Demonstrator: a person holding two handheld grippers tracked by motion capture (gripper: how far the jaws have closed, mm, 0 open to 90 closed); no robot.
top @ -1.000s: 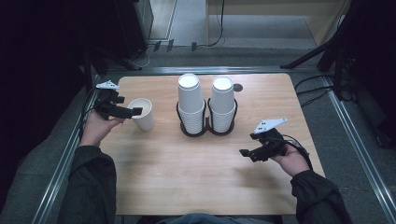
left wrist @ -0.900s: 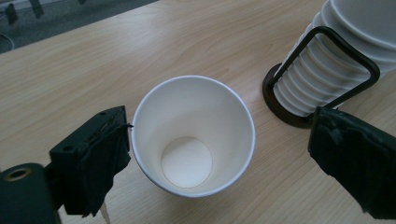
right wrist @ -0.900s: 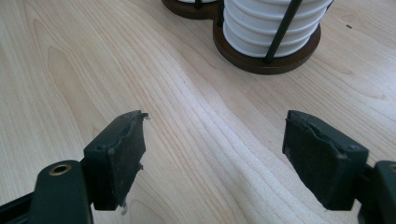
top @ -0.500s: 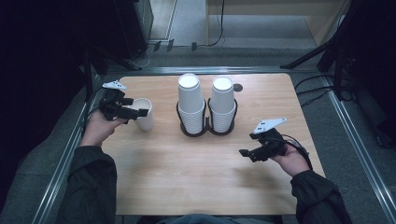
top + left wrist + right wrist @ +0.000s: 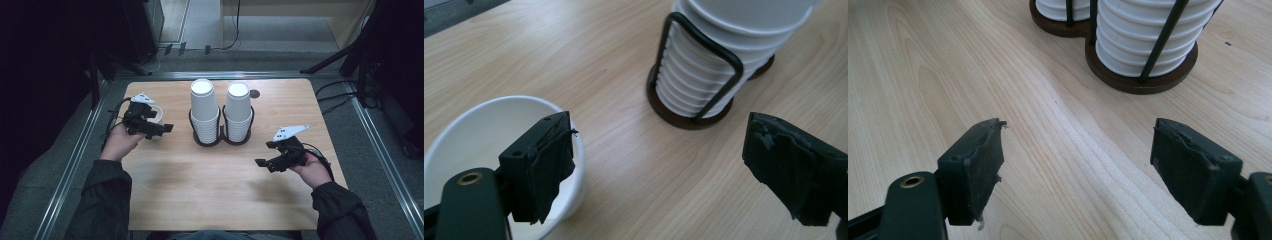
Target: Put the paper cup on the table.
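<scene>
A pale wood-grain counter [image 5: 200,190] w/ rounded corners, seen from above. The landmark is a black wire cup holder [image 5: 221,135] near its centre: two round dark-brown bases joined side by side, each w/ thin metal loops rising around a tall stack of white paper cups. The left stack [image 5: 204,107] and right stack [image 5: 238,107] show ribbed sides where the rolled rims nest.

Left of the holder, near but apart from it, stands a single white paper cup [image 5: 154,116], upright, open mouth up, smooth inside. The left gripper [image 5: 159,129], matte black w/ a grey three-cornered plate on top, sits at this cup. In the left gripper view one jaw, faced w/ torn, rough black padding, lies over the cup's rim [image 5: 484,130] and reaches inside; the other jaw is out over bare wood toward the holder [image 5: 696,75]. The jaws have just been closing a little, yet they stand wide, and the outer pad isn't touching the cup wall.

To the right of the holder and nearer the person, well apart from it, the right gripper [image 5: 267,160] is held in a hand [image 5: 312,170] w/ a dark sleeve. Its jaws are wide apart w/ nothing but bare wood between them; the right gripper view shows worn, frayed pad edges and the holder [image 5: 1140,75] beyond.
</scene>
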